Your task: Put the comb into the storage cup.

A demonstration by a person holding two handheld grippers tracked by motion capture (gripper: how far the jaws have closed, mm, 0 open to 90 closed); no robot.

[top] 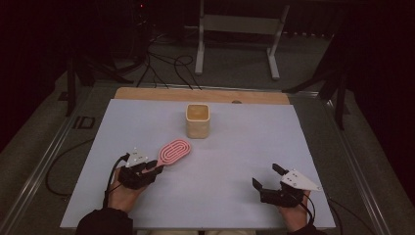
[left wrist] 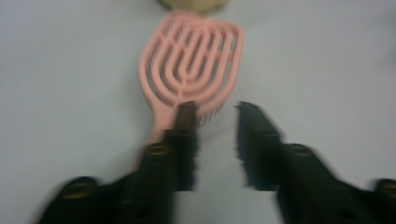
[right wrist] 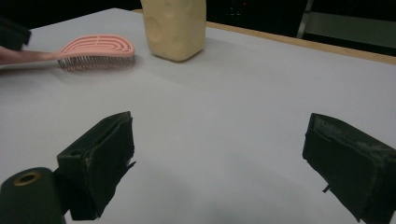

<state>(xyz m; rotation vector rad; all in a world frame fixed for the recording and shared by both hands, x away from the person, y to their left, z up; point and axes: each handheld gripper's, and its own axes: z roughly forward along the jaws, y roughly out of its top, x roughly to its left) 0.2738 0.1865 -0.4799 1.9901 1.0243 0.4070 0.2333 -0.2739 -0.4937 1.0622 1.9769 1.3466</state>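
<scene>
I see the worktop [top: 230,161] bare across its right half and near edge, so there's open passage there. Two obstacles sit mid-left: the pink hairbrush [top: 174,151] lying flat, and the beige cup [top: 197,120] just beyond, perhaps barely a gap between them.

Both grippers are black, the left gripper [top: 152,167] and right gripper [top: 266,177] each topped by a grey three-cornered plate and trailing a black cable. Brass-coloured screws, I think, dot the jaws. The left sleeve [top: 105,223] looks dark.
</scene>
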